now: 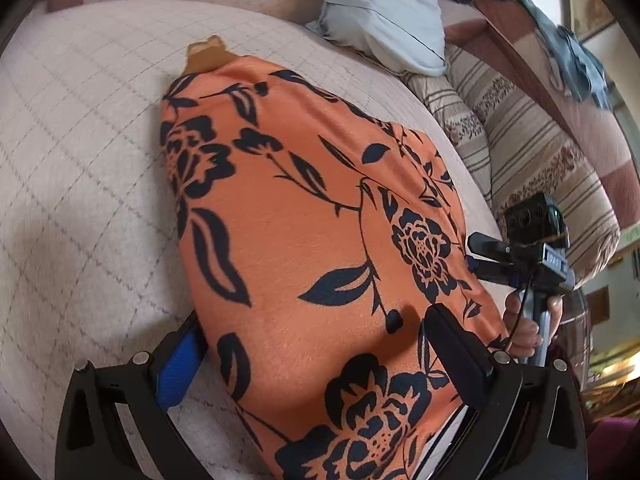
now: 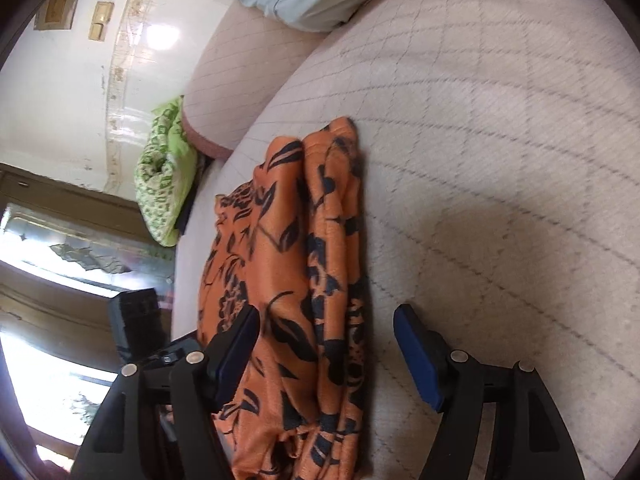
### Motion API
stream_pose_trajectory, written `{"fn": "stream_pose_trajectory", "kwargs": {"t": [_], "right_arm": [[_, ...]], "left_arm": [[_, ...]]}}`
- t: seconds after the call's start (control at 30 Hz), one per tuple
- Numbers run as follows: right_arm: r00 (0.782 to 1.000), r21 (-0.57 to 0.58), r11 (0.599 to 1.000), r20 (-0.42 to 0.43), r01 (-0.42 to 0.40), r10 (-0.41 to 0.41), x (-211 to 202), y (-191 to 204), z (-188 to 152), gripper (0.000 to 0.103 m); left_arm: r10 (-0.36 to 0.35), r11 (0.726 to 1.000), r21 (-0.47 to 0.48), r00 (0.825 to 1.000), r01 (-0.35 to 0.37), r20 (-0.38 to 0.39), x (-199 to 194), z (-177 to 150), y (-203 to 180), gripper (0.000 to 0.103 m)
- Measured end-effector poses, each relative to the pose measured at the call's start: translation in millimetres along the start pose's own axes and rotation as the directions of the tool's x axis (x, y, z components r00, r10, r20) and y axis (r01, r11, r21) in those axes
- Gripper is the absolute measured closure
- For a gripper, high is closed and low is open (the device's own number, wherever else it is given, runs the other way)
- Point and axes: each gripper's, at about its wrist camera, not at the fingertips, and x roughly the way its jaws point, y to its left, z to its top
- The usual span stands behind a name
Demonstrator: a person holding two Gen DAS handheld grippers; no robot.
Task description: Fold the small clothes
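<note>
An orange garment (image 1: pixel 304 216) with a dark floral print lies folded lengthwise on the quilted bed cover (image 1: pixel 80 140). My left gripper (image 1: pixel 316 320) straddles its near end with jaws wide apart. The blue-padded left finger (image 1: pixel 180 364) sits at the cloth's edge and the right finger (image 1: pixel 456 344) rests on top of it. In the right wrist view the same garment (image 2: pixel 288 264) shows bunched folds on its right side. My right gripper (image 2: pixel 326 314) stands open over it, one finger on the cloth and the other on bare cover. From the left wrist view, the right gripper (image 1: pixel 476 256) appears at the garment's right edge, held by a hand (image 1: pixel 528 328).
A pale blue pillow (image 1: pixel 380 12) lies at the head of the bed. A striped blanket (image 1: pixel 520 152) is piled along the right side. A green patterned cloth (image 2: pixel 164 176) sits past the bed's far edge. Bare quilted cover (image 2: pixel 500 160) stretches to the garment's right.
</note>
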Motion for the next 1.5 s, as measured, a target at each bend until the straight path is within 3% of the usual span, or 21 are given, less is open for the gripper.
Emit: {"fn": "stream_pose_trajectory", "kwargs": {"t": [0.13,0.37,0.53,0.7,0.93,1.0,1.13,1.5], "right_arm": [[0.997,-0.021,0.998,-0.056,-0.06,0.059,18,7,2,0.031],[0.985,-0.112,0.984,-0.112,-0.14,0.127,51,27,6,0.03],[0.991,-0.183,0.979,-0.118,-0.087,0.066,67,44,2,0.045],[0.994,-0.185,0.981,-0.101,-0.05,0.032,67,52,-2,0.052],[0.997,-0.212,0.976,-0.062,-0.049,0.037,60,75,-10,0.056],[0.997,-0.196,0.98,-0.071,-0.036,0.022,57,82,-13,0.056],[0.995,-0.186,0.979,-0.069,-0.083,0.071,57,93,-19,0.056],[0.982,-0.235,0.958,-0.129,-0.166,0.138,92,137,-40,0.056]], "left_arm": [[-0.005,1.0,0.015,1.0,0.005,-0.001,3,3,-3,0.0],[-0.08,0.995,-0.053,0.997,0.081,0.018,5,10,6,0.0],[-0.028,1.0,-0.005,0.999,0.028,0.021,8,8,-2,0.0],[-0.002,1.0,0.019,0.999,0.001,0.052,4,7,-8,0.004],[-0.001,0.999,0.047,0.993,-0.005,0.122,-22,1,-16,0.03],[0.001,0.999,0.049,0.991,-0.008,0.131,-29,-2,-17,0.031],[0.012,0.999,0.044,0.986,-0.02,0.168,-47,-11,-18,0.031],[0.046,0.999,-0.041,0.956,-0.036,0.291,-110,-40,11,0.031]]}}
